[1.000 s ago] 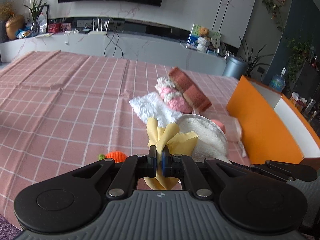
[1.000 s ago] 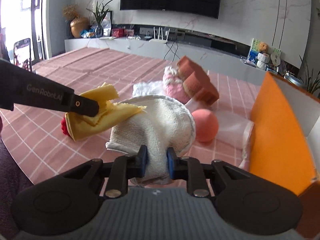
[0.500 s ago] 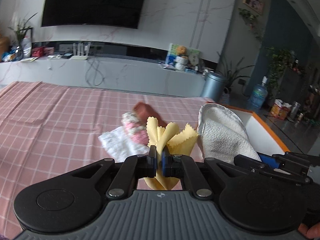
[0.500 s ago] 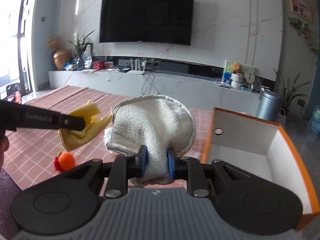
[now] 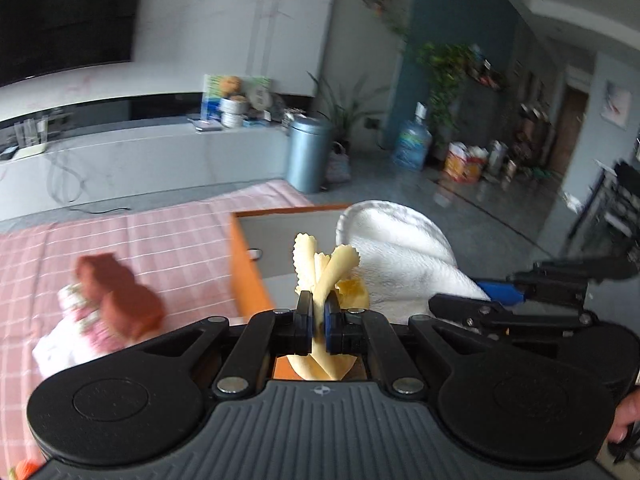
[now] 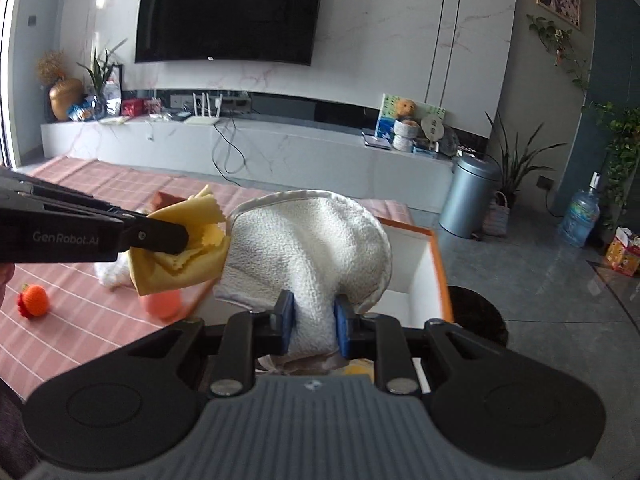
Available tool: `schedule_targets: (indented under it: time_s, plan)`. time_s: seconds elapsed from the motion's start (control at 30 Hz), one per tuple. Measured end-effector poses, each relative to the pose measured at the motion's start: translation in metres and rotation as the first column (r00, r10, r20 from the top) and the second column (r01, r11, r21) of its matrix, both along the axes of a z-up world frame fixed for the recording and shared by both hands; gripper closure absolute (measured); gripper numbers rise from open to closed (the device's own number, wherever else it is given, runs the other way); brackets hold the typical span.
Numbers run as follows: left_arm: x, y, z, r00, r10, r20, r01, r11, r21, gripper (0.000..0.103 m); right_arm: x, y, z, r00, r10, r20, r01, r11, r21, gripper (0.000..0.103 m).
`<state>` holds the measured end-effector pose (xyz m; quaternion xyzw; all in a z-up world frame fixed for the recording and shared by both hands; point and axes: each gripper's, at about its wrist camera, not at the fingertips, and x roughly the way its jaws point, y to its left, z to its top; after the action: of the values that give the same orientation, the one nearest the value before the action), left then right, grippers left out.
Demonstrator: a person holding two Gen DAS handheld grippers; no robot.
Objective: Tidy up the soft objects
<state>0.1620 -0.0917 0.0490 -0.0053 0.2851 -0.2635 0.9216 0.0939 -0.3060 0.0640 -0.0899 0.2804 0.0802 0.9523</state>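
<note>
My left gripper pinched the crinkle-edged yellow cloth and my right gripper clamped the fluffy white towel, both above the orange-walled box. Neither was dropped yet. The brown sponge and small orange knitted toy remained on the pink checked table.

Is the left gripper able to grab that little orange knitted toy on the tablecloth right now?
Probably not: the left gripper is shut on the yellow cloth, and the orange toy lies off to its side.
</note>
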Motion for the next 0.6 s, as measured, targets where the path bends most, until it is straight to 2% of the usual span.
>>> schedule_targets:
  time_s: [0.13, 0.33, 0.5, 0.6]
  plan:
    - [0.021, -0.023, -0.01, 0.999, -0.035, -0.006, 0.036, 0.999, 0.031, 0.097, 0.019, -0.021, -0.004, 0.999, -0.003, -0.04, 0.001, 0.999, -0.043, 0.082]
    - [0.046, -0.049, -0.026, 0.998, -0.066, -0.017, 0.068, 0.988, 0.137, 0.096, 0.054, -0.034, -0.021, 0.993, 0.016, -0.114, -0.028, 0.995, -0.1, 0.082]
    - [0.064, -0.06, -0.039, 0.994, -0.078, -0.071, 0.09, 0.977, 0.194, 0.096, 0.084, -0.029, -0.039, 0.981, 0.054, -0.187, -0.088, 0.98, -0.178, 0.082]
    - [0.076, -0.067, -0.048, 0.985, -0.102, -0.136, 0.132, 0.963, 0.234, 0.096, 0.098, -0.024, -0.05, 0.969, 0.074, -0.236, -0.125, 0.97, -0.208, 0.082]
